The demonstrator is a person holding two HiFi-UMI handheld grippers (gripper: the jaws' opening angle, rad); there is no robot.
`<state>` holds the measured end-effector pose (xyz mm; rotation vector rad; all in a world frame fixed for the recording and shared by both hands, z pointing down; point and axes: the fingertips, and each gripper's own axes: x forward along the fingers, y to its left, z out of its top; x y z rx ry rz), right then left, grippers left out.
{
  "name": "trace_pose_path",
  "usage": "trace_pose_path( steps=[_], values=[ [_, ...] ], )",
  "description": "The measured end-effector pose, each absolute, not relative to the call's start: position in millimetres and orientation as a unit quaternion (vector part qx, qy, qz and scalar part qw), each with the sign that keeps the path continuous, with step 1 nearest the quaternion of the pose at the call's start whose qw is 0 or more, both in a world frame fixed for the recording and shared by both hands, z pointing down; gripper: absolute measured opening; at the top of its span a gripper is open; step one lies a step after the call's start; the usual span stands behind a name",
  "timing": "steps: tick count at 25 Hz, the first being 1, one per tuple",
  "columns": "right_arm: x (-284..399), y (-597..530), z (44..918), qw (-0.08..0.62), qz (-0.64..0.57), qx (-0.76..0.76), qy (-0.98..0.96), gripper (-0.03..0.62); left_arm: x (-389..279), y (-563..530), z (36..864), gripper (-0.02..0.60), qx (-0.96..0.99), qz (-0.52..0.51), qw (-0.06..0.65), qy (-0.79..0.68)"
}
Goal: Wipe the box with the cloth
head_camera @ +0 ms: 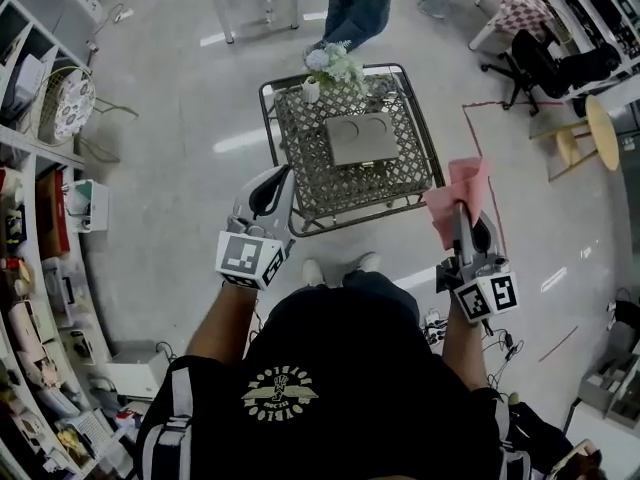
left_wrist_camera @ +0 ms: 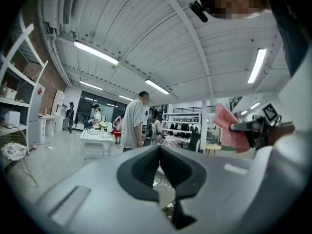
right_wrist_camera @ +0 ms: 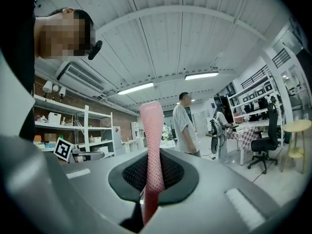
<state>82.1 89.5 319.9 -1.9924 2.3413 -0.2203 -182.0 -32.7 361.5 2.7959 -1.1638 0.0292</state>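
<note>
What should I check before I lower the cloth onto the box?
1. Cloth gripped: ok, right gripper shut on it.
2. Left gripper free: ok, jaws together, empty.
3. Box reachable: ok, lies flat and uncovered on the table.
4. Vase clear of box: ok, apart at the far corner.
5. Cloth on box: not ok, held up short of it.
6. Where the box is dirty: cannot tell.

Bystander [head_camera: 358, 3] half beyond top edge.
</note>
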Motion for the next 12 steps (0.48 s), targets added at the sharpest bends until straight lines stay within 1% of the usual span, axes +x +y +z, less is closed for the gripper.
trace_pose_path(
  steps=[5,12],
  values=[
    [90.2,96.3,320.0,0.038,-0.070,-0.651,0.755,0.017,-177.8,-26.2,355.8,0.000,0.925,0.004,0.050,-0.377],
    [89.9,74.6,321.1,0.047,-0.078,-0.634,0.768,0.017,-185.5,-35.4,354.0,0.000,0.917,0.007,0.047,-0.396]
  ],
)
